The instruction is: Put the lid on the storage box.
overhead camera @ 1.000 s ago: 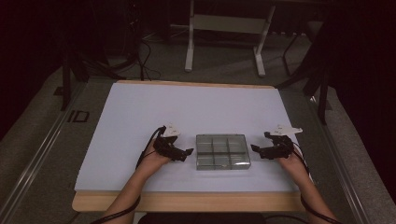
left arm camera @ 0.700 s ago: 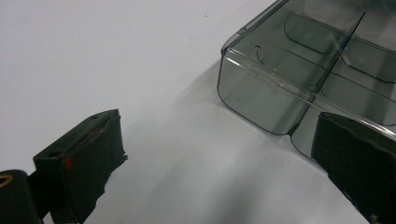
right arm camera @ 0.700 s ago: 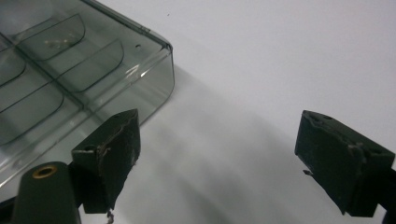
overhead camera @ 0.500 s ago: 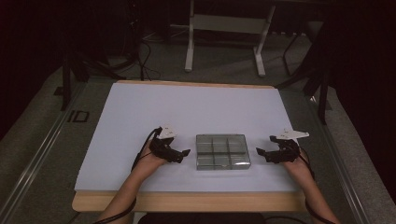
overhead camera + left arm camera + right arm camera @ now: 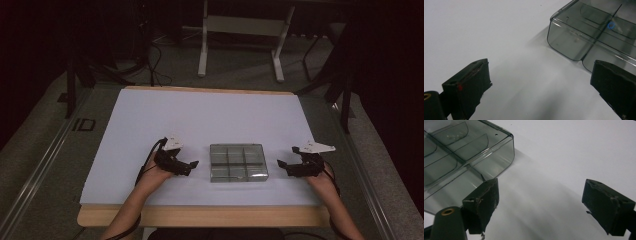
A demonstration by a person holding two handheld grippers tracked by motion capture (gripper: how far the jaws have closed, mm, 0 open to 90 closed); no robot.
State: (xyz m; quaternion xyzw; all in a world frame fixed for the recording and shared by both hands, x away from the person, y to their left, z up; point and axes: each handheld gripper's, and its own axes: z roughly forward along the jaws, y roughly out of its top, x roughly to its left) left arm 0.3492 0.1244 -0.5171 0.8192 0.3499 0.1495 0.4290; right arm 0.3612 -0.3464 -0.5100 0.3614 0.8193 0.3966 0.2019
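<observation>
A clear smoky plastic box (image 5: 238,162) with several compartments sits on the white table cover near the front edge. My left gripper (image 5: 192,167) rests on the cover just left of the box, open with nothing between its jaws. In the left gripper view the box (image 5: 596,32) lies ahead to the right, and a small blue ring (image 5: 610,25) shows inside one compartment. My right gripper (image 5: 284,166) stands a short way right of the box, open and holding nothing. The right gripper view has the box's corner (image 5: 469,157) at upper left.
The white cover (image 5: 200,120) spreads wide behind the box. The table's wooden front edge (image 5: 200,216) runs close below both hands. Beyond the table are a white stand's legs (image 5: 240,45) and cables on a dark floor.
Both grippers have drawn outward from the box's sides, the right one farther. The box has stayed in place.
</observation>
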